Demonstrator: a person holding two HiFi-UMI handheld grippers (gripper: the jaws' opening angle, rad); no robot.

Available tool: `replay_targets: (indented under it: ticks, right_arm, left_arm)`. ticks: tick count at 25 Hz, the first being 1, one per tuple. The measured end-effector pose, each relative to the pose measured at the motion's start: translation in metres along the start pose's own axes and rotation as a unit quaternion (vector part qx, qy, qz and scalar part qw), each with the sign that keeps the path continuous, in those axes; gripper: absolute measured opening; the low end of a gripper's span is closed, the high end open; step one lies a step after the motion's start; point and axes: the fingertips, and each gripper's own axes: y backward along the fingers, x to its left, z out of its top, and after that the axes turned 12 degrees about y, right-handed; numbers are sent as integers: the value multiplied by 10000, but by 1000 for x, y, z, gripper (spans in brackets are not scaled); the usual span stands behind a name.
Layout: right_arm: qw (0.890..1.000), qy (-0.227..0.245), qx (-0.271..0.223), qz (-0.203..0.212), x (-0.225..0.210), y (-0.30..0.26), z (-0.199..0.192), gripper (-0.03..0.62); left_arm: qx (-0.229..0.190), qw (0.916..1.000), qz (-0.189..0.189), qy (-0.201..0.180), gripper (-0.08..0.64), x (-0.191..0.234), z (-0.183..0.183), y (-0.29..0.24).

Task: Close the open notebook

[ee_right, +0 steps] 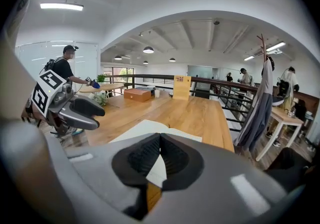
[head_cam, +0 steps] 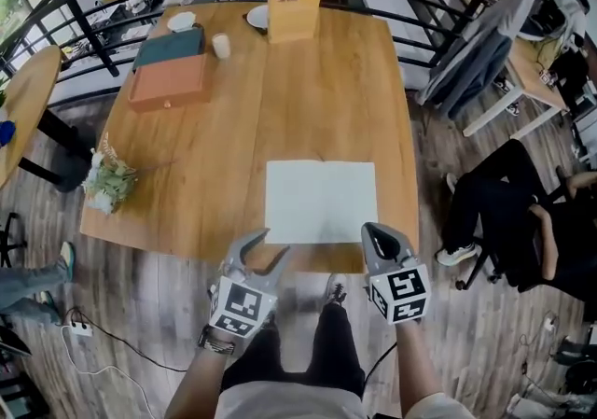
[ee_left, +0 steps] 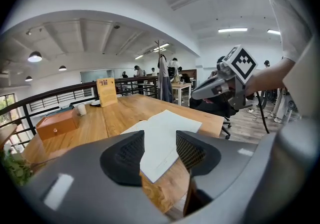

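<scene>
An open notebook point(head_cam: 322, 201) with blank white pages lies flat on the wooden table point(head_cam: 233, 165), close to the near edge. My left gripper point(head_cam: 270, 247) hovers at the table's edge, just off the notebook's near left corner, with its jaws open and nothing gripped. In the left gripper view the notebook point(ee_left: 165, 128) shows through the gap of the left gripper point(ee_left: 160, 150). My right gripper point(head_cam: 378, 236) is at the notebook's near right corner, shut and empty. In the right gripper view the right gripper's point(ee_right: 160, 140) tips meet above the notebook point(ee_right: 145, 129).
A brown box point(head_cam: 168, 81), a teal box point(head_cam: 169, 46), a cup point(head_cam: 221, 46) and a standing yellow card point(head_cam: 294, 8) sit at the table's far end. A flower bunch point(head_cam: 110, 182) lies at the left edge. A seated person point(head_cam: 522, 212) is on the right.
</scene>
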Motion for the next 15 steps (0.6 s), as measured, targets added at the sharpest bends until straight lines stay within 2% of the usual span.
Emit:
replay_targets:
  ticks: [4, 10, 15]
  right_arm:
    - [9998, -121, 15, 159, 4, -19, -25, 2]
    - [9992, -176, 162, 324, 21, -39, -54, 2]
    - [9987, -190, 311, 356, 24, -51, -70, 2]
  left_arm:
    - [-72, 9997, 105, -192, 210, -4, -10, -18]
    - [207, 9976, 120, -647, 222, -9, -34, -38]
    - [502, 9903, 144, -1287, 233, -13, -49, -56]
